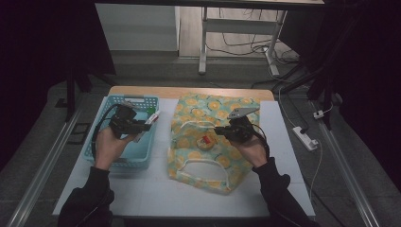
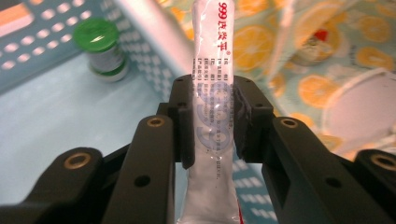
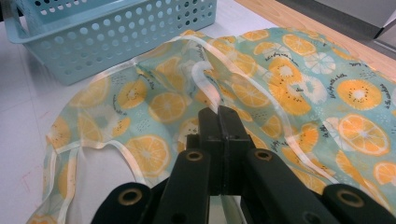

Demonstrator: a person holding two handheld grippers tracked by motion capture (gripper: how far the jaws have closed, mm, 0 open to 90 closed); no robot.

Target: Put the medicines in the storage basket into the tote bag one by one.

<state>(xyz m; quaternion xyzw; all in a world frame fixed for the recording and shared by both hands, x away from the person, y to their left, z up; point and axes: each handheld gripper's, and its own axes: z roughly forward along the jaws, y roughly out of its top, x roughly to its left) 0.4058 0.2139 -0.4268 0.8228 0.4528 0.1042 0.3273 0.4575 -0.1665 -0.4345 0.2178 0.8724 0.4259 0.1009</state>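
This looks like a lab or recording studio rather than a home. Black curtains [image 1: 42, 56] close in both sides, and metal floor rails [image 1: 45, 163] run along the left and right edges of the tabletop [image 1: 156, 194]. A power strip [image 1: 305, 138] and loose cables [image 1: 246, 47] lie on the floor beyond the far edge, near a metal-legged desk [image 1: 204, 42].

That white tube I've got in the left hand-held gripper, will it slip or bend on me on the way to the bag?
The tube is probably soft: its end looks pinched flat, so it may flex. Its skin looks glossy, so it might slide in the left hand-held gripper. It seems light, being slim and held well along its length.
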